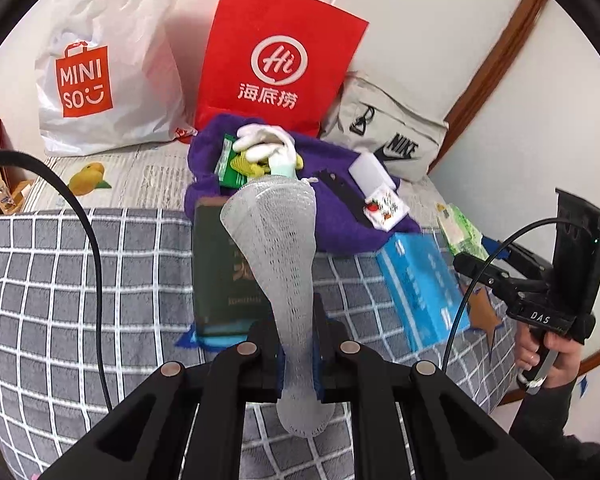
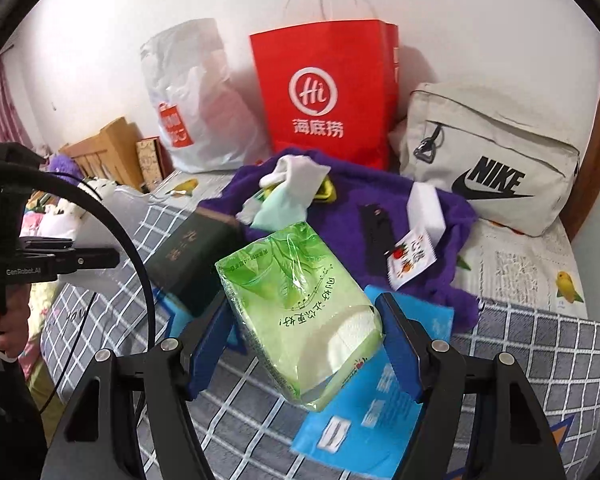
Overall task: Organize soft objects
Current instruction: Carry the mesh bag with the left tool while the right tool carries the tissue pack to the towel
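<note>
Your left gripper point(image 1: 298, 354) pinched one grey mesh sock point(image 1: 278, 248); your right gripper point(image 2: 306, 346) clamped one green tissue pack point(image 2: 300, 312). Three bags lined the far wall, the bed's near edge unobstructed.

The sock point(image 1: 276, 248) is pale grey with a fine white mesh pattern. The tissue pack point(image 2: 300, 316) is clear green wrap with leaf shapes over white paper. The blanket point(image 1: 80, 280) is grey, crossed by white grid lines. The towel point(image 2: 432, 216) is deep purple. The paper bag point(image 1: 276, 52) is bright red with a white round logo and white characters. The plastic bag point(image 1: 112, 60) is white with an orange-red square mark. The pouch point(image 2: 496, 160) is off-white with a black logo. The book point(image 1: 220, 264) is dark green. The flat packet point(image 1: 420, 284) is light blue. The sheet point(image 2: 520, 264) is pale with yellow fruit prints.
</note>
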The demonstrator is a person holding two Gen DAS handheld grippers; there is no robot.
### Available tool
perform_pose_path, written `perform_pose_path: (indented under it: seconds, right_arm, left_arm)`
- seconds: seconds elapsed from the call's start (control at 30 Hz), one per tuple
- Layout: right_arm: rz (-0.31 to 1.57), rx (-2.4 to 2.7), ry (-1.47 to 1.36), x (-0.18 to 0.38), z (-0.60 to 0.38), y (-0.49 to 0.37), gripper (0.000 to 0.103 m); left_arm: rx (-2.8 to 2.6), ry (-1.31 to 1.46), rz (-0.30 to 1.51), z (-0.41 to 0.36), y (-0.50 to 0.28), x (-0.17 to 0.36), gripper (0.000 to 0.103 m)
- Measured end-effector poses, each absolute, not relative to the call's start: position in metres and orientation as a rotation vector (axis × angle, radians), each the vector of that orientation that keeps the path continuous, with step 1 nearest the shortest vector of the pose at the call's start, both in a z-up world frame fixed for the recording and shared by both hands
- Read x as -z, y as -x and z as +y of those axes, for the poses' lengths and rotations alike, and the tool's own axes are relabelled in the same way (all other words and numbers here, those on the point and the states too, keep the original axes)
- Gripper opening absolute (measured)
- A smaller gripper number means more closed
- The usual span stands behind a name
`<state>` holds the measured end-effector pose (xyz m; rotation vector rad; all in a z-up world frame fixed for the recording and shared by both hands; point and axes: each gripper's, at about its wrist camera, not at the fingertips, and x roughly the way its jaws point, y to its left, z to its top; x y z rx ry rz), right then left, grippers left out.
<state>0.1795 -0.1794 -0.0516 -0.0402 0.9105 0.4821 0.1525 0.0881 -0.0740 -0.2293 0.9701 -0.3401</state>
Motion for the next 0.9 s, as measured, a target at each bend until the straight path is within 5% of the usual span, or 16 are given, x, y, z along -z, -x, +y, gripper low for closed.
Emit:
perform_pose_path:
  seconds: [0.9]
  right_arm:
    - [0.984,-0.357,-0.042,0.087,-0.159,-0.338,0.072]
  left_arm:
    - [0.263,0.256,1.054,0.08,-0.322,0.091,0.01]
